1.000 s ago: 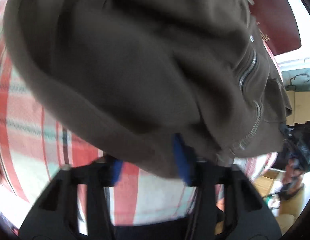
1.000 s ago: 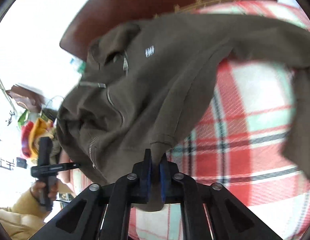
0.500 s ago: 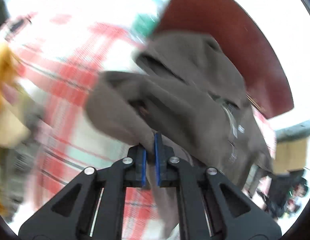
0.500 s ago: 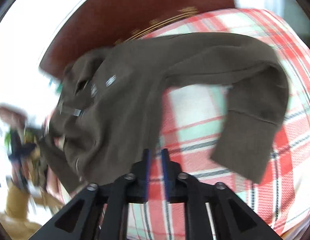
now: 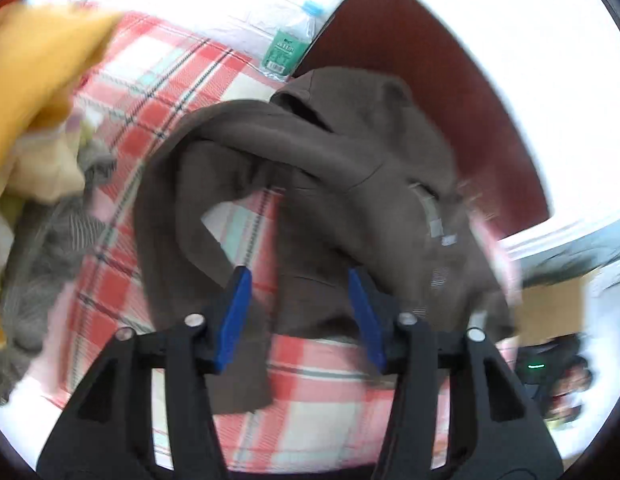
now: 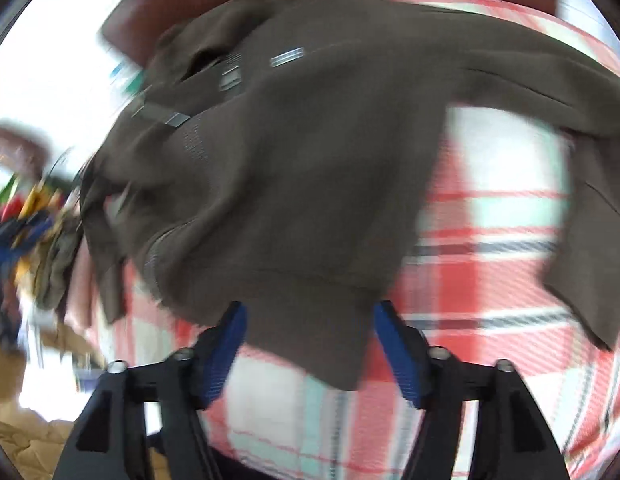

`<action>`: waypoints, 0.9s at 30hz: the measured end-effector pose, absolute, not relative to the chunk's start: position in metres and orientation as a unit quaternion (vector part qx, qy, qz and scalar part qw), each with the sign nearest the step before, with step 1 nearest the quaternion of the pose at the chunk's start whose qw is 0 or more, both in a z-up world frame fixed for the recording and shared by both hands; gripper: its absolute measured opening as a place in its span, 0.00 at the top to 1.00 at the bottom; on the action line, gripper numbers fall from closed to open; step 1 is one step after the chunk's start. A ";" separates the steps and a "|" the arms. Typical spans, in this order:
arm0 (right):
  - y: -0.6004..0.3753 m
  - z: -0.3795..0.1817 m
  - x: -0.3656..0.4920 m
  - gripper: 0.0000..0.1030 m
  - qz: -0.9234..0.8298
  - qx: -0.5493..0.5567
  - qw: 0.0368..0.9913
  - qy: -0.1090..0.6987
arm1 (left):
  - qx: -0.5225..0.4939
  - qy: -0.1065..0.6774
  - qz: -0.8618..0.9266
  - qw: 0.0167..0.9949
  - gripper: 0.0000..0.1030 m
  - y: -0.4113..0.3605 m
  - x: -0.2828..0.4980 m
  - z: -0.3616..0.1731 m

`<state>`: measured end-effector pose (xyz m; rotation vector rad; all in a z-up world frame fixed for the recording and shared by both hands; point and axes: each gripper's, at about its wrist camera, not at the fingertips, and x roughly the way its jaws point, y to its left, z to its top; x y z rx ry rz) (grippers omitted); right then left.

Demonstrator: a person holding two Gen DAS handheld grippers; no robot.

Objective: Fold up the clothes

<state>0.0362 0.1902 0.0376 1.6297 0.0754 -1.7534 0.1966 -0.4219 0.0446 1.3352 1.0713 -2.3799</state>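
Hoodie (image 5: 349, 168) lies spread on the plaid bed (image 5: 158, 80) now that we have let go: the left hand-held gripper (image 5: 298, 316) and right hand-held gripper (image 6: 310, 344), both clamped on its cloth half a second ago, stand released, so we judge folding can start.

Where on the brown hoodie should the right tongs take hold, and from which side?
Grip the ribbed bottom hem of the brown hoodie, coming from the near edge along the plaid sheet. That hem lies closest, straight across, between the open right tongs, so both pads can probably close flat over it.
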 end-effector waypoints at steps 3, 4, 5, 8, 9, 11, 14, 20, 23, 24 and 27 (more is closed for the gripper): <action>0.206 0.032 0.027 0.26 -0.694 0.637 0.336 0.007 | 0.488 0.309 -0.815 0.052 0.48 -0.402 0.190 0.046; 0.210 0.029 0.024 0.25 -0.691 0.640 0.336 -0.002 | 0.505 0.296 -0.811 0.029 0.42 -0.396 0.184 0.042; 0.214 0.026 0.020 0.24 -0.687 0.643 0.338 -0.011 | 0.520 0.284 -0.806 0.011 0.33 -0.387 0.178 0.037; 0.209 0.017 0.018 0.23 -0.676 0.644 0.358 -0.024 | 0.551 0.281 -0.785 -0.002 0.26 -0.366 0.155 -0.001; 0.206 0.015 0.018 0.23 -0.674 0.643 0.362 -0.024 | 0.560 0.285 -0.778 -0.002 0.26 -0.363 0.148 -0.014; 0.198 0.007 0.017 0.22 -0.667 0.646 0.371 -0.025 | 0.575 0.303 -0.760 0.014 0.26 -0.367 0.140 -0.037; 0.186 -0.003 0.019 0.22 -0.648 0.655 0.388 -0.033 | 0.595 0.329 -0.732 0.034 0.26 -0.376 0.130 -0.067; 0.164 -0.010 0.036 0.17 -0.641 0.644 0.415 -0.033 | 0.604 0.364 -0.709 0.018 0.16 -0.373 0.119 -0.094; 0.161 -0.009 0.034 0.28 -0.642 0.650 0.405 -0.030 | 0.607 0.345 -0.716 0.010 0.18 -0.360 0.110 -0.095; 0.160 -0.009 0.032 0.63 -0.642 0.652 0.401 -0.024 | 0.609 0.344 -0.714 0.005 0.24 -0.356 0.109 -0.094; 0.165 -0.010 0.023 0.92 -0.632 0.670 0.389 -0.024 | 0.610 0.356 -0.707 -0.023 0.84 -0.347 0.110 -0.090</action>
